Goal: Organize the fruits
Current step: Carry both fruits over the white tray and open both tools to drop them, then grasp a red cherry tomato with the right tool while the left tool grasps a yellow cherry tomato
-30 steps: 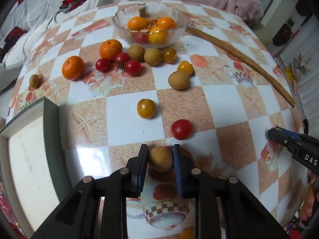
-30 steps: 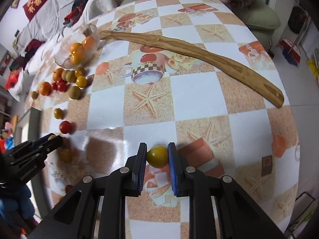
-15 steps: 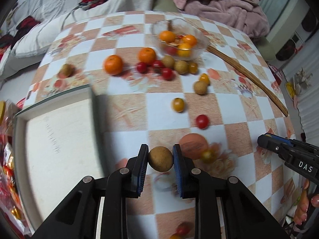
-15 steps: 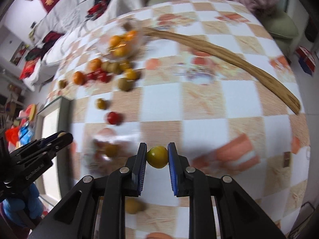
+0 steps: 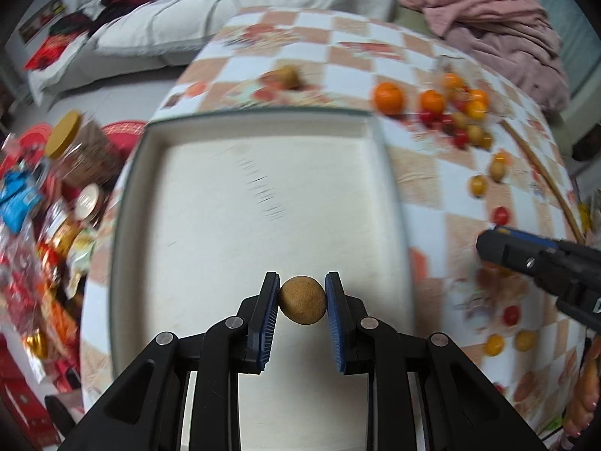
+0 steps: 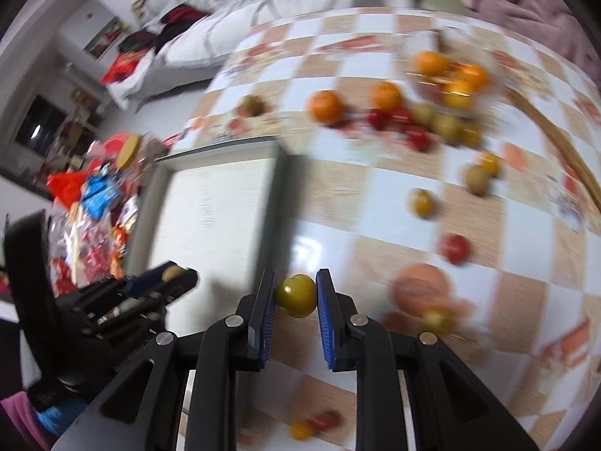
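Note:
My left gripper (image 5: 302, 300) is shut on a round brown fruit (image 5: 302, 300) and holds it over the near part of a white tray (image 5: 240, 203) with a dark green rim. My right gripper (image 6: 296, 295) is shut on a yellow cherry tomato (image 6: 296, 295), over the checkered table just right of the tray's rim (image 6: 280, 191). The right gripper also shows in the left wrist view (image 5: 541, 263), and the left one in the right wrist view (image 6: 165, 282). Oranges (image 5: 388, 97), red and yellow tomatoes and brown fruits lie scattered at the far right near a glass bowl (image 6: 447, 75).
A long wooden stick (image 5: 544, 184) lies along the table's right side. Snack packets and a jar (image 5: 71, 146) crowd the floor left of the table. A sofa with clothes and a pink blanket (image 5: 488, 11) stand behind.
Both grippers have swung left with their fruits. The left one now hangs over the tray and the right one has come close to the tray's right rim. The view is blurred by motion.

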Motion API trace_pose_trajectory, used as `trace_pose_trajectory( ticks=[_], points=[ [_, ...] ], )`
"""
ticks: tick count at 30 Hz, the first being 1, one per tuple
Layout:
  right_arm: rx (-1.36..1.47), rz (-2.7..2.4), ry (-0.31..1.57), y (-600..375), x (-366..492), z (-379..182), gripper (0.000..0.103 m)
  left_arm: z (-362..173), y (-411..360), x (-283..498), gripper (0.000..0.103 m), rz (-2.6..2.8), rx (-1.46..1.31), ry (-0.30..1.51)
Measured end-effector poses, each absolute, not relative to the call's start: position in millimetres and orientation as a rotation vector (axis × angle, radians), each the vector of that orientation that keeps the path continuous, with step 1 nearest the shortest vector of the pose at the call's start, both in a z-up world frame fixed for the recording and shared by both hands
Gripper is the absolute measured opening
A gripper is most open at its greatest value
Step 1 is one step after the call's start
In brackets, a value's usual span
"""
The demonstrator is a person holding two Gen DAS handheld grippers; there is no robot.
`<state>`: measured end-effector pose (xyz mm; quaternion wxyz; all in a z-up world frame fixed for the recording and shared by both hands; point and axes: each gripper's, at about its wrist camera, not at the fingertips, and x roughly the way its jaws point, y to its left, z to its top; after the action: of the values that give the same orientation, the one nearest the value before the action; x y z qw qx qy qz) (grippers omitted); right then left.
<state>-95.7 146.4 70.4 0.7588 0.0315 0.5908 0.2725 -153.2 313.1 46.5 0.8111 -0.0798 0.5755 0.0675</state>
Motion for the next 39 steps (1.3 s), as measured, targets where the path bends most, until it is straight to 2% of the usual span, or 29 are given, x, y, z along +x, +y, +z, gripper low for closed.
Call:
trace_pose_trajectory(
  ticks=[12,16,19,21,23,28,30,39],
  points=[
    [-0.087,0.685,1.366,236.0,-101.2,32.7,0.024,19.9,360.9,-179.9,0.026,0.262,-0.190,1.247],
    [-0.143,0.686,1.368,246.7,-102.2,25.8,0.024,17.2,360.3,-181.9,0.030,0.255,-0.169,1.238],
    [-0.164,0.688,1.390,254.3,-100.9,19.4,0.026,18.2,360.3,-183.3,0.081,0.279,-0.129,1.232],
    [-0.162,0.697,1.387,256.2,-100.0,20.6,0.036,21.6,362.4,-187.0,0.081,0.281,-0.133,1.203],
    [-0.148,0.698,1.377,256.3,-98.8,23.6,0.057,18.9,363.4,-187.6,0.081,0.281,-0.127,1.225],
    [-0.044,0.704,1.291,241.7,-95.8,52.7,0.076,18.3,365.0,-189.0,0.081,0.276,-0.123,1.251],
    [-0.021,0.681,1.250,228.9,-95.5,65.3,0.078,23.0,361.3,-185.8,0.081,0.265,-0.108,1.250],
    [0.028,0.451,1.231,138.8,-86.9,74.8,0.078,61.2,313.4,-140.8,0.081,0.143,-0.048,1.158]
  ],
)
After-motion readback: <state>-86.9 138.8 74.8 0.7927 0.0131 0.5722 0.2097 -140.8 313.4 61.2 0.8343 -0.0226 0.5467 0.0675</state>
